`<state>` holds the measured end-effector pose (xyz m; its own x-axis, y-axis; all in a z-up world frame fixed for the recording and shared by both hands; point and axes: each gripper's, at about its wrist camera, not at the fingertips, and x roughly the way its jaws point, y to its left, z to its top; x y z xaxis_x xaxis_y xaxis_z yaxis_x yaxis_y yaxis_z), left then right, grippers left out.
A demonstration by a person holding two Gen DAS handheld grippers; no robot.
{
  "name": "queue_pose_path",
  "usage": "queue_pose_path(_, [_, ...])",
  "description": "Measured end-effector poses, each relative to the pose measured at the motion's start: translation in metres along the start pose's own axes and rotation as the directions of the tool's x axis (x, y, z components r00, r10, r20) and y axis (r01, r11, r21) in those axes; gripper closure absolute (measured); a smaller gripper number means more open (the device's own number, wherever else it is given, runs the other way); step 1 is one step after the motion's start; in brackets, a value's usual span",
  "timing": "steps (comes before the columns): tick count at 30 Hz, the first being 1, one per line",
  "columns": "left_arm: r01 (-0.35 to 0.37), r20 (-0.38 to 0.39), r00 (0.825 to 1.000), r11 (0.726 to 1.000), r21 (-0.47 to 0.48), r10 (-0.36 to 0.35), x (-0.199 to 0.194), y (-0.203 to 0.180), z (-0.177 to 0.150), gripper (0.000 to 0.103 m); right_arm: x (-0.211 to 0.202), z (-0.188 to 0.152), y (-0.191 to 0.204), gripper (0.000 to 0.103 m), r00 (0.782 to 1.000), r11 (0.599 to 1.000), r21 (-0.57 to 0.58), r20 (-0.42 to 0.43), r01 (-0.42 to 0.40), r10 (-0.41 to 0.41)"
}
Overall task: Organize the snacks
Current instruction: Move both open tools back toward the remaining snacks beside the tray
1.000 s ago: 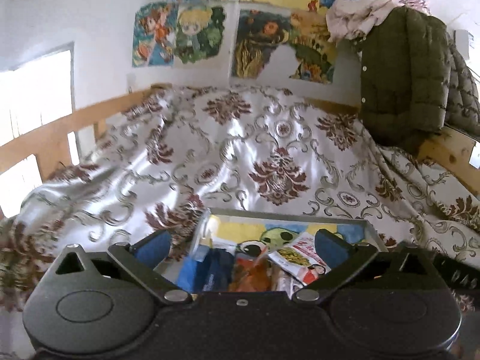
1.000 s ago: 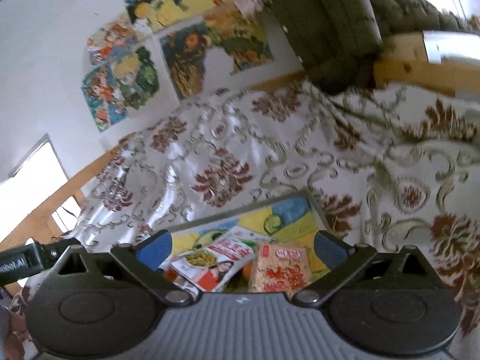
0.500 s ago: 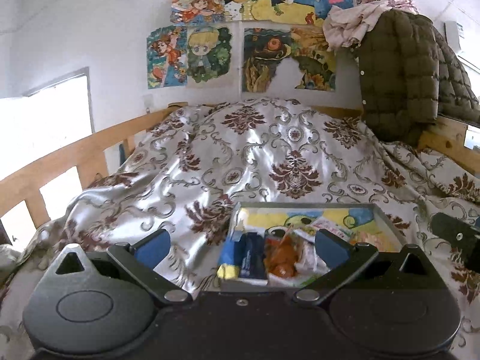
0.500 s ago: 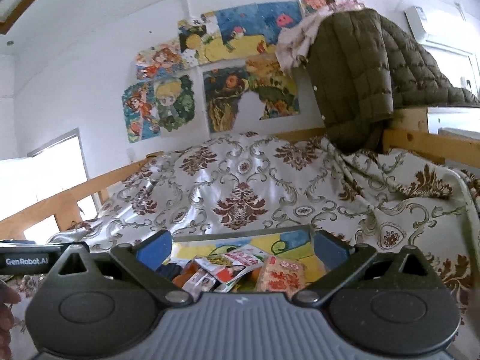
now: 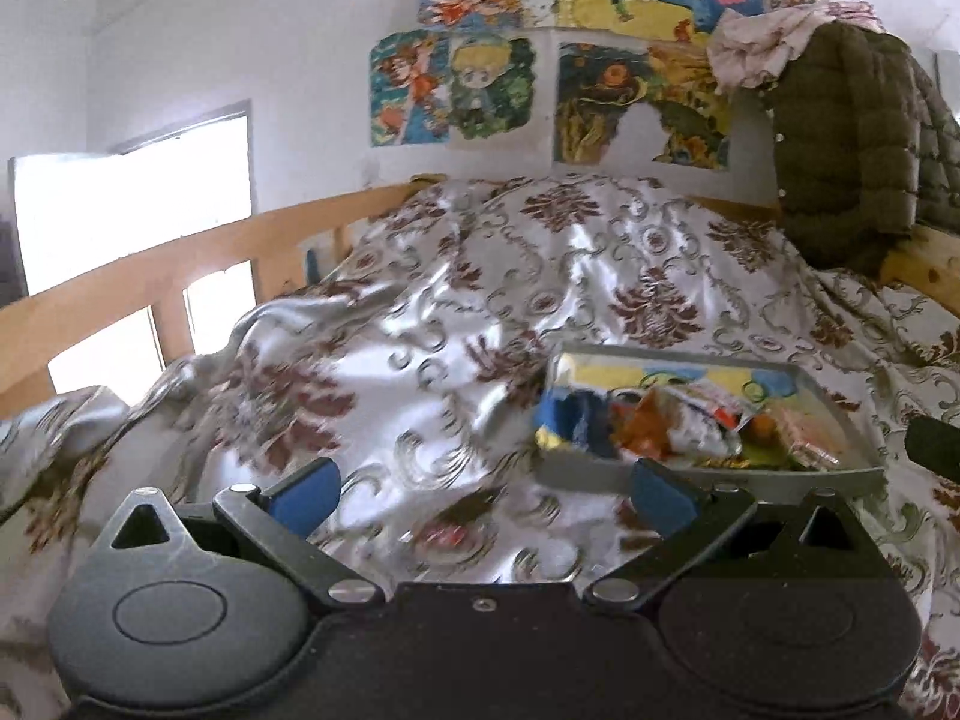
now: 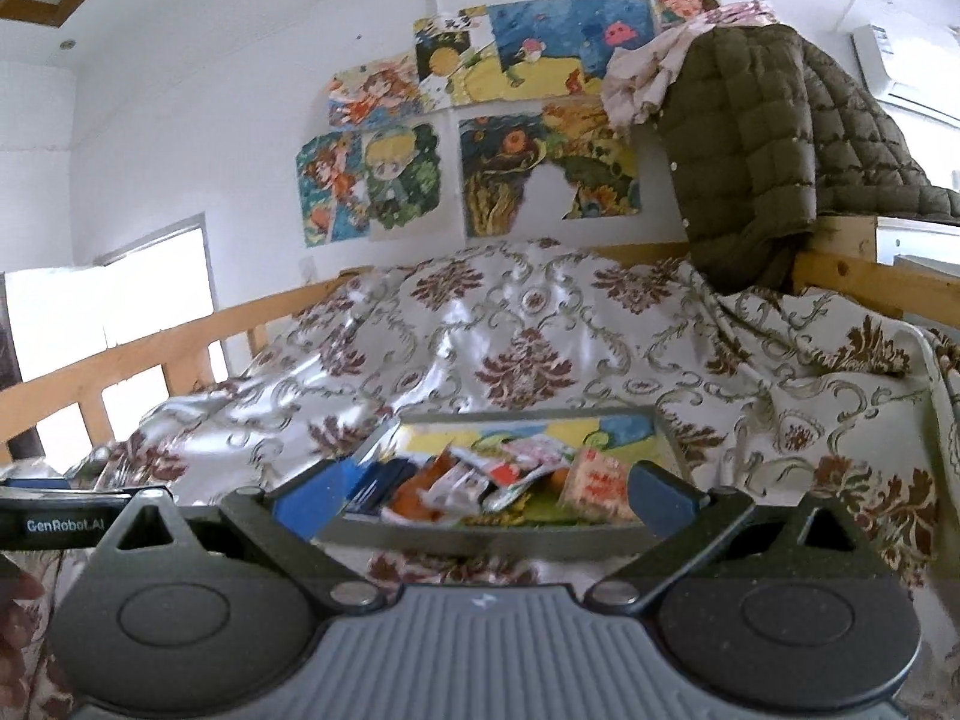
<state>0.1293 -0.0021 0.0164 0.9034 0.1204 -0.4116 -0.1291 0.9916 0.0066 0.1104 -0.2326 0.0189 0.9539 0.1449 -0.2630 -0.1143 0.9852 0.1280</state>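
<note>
Both grippers hover with their blue-padded fingers spread wide and nothing between them. From the left wrist view, the left gripper (image 5: 483, 489) sits above the patterned bedspread (image 5: 480, 276), with the grey tray (image 5: 708, 475) ahead and to the right of its right finger, resting on the cloth. Inside the tray lies a loose heap of snack packets (image 5: 672, 420): a blue and yellow one (image 5: 570, 420) at the left end, orange ones in the middle, a white and red wrapper on top, and a pale pink packet towards the right (the picture is blurred here, so labels cannot be read). The tray's floor carries a yellow and blue cartoon print, bare along its far side. From the right wrist view, the right gripper (image 6: 483, 501) faces the tray (image 6: 480, 534) squarely, its near wall spanning the gap between the two fingers, and the snack packets (image 6: 480, 480) are piled towards the near side, with a square pink and red packet (image 6: 597, 483) at the right. The left gripper's dark body (image 6: 60, 519) shows at the left edge, with part of a hand (image 6: 18, 618) below it. Behind the bed stand a wooden rail (image 6: 150, 354), colourful drawings (image 6: 480, 120) on the white wall, and an olive quilted jacket (image 6: 750, 150) hung over the bed frame.
</note>
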Motion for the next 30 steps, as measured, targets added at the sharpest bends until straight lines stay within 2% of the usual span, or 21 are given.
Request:
queue_pose_path(5, [-0.031, -0.035, 0.999, 0.999, -0.018, 0.030, -0.013, 0.016, -0.020, 0.001, -0.007, -0.010, 0.010, 0.000, 0.999, 1.000, 0.002, -0.036, -0.009, 0.009])
queue_pose_path(10, [-0.110, -0.109, 0.988, 0.994, 0.004, 0.110, -0.019, 0.021, -0.033, 0.001, -0.010, -0.021, 0.016, 0.000, 0.994, 1.000, 0.024, -0.107, 0.017, -0.014])
queue_pose_path(19, [-0.135, -0.157, 0.980, 0.989, -0.054, 0.125, -0.029, 0.033, -0.039, 0.001, -0.014, -0.039, 0.023, 0.000, 0.978, 0.999, 0.023, -0.207, 0.040, -0.034])
queue_pose_path(30, [-0.192, -0.239, 0.957, 0.977, -0.096, 0.164, -0.021, 0.042, -0.041, 0.001, -0.012, -0.048, 0.042, 0.000, 0.969, 0.999, -0.044, -0.246, 0.010, -0.021])
